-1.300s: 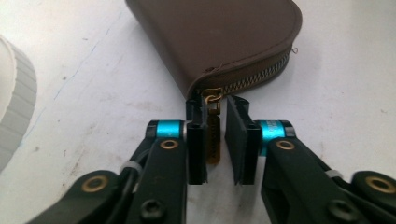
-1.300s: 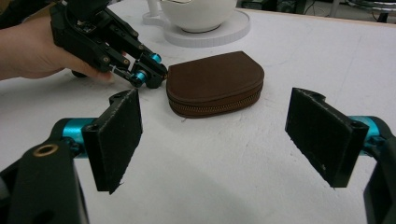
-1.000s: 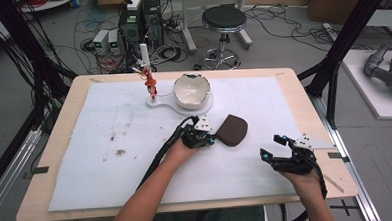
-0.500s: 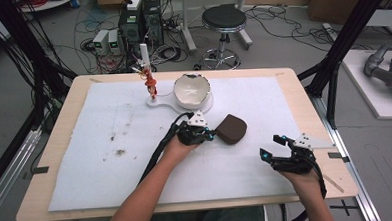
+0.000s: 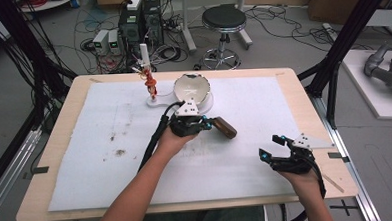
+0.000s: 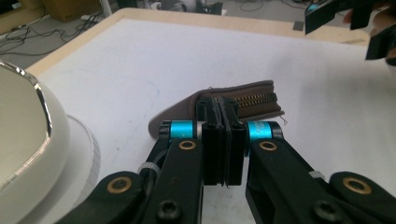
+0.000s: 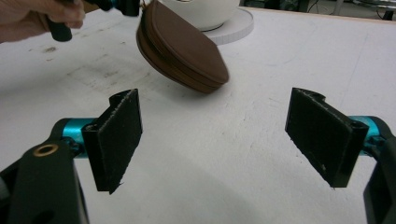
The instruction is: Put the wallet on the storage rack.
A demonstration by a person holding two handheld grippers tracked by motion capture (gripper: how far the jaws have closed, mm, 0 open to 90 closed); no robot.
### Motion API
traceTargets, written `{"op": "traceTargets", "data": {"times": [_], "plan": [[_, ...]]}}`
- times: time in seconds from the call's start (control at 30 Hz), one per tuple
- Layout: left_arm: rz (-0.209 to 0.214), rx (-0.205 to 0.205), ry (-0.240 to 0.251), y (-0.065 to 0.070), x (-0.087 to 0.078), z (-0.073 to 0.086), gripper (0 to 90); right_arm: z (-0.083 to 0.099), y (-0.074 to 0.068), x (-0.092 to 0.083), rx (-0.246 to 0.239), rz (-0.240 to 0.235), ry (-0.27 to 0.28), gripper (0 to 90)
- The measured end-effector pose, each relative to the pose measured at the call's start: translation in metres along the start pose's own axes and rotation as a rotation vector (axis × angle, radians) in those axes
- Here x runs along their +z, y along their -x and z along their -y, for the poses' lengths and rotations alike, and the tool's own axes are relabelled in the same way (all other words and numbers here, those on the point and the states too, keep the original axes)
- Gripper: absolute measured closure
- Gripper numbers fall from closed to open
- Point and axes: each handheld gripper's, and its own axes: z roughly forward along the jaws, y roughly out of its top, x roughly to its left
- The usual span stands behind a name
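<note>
Brown zip pouch (image 7: 184,51) bears no readable writing.

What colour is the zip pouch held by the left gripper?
Brown, with a brassy zip; the pouch shows best in the right gripper view.

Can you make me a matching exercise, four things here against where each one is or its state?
1 left gripper
2 right gripper
3 brown zip pouch
4 white bowl

a jaws wide apart, nothing between
b on a round white base at the table's far side
c pinched at one edge, lifted and tilted
d jaws closed on the pouch

Pairs: 1-d, 2-a, 3-c, 4-b
</note>
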Motion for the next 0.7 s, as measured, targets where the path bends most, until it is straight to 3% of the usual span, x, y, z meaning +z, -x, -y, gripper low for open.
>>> {"op": "traceTargets", "data": {"times": [0.37, 0.7], "plan": [[-0.033, -0.012, 0.052, -0.010, -0.024, -0.013, 88.4, 0.000, -0.001, 0.001, -0.007, -0.003, -0.001, 19.0], [-0.085, -0.026, 0.104, -0.029, -0.050, -0.030, 88.4, 0.000, -0.001, 0.002, -0.009, -0.003, 0.000, 19.1]]}}
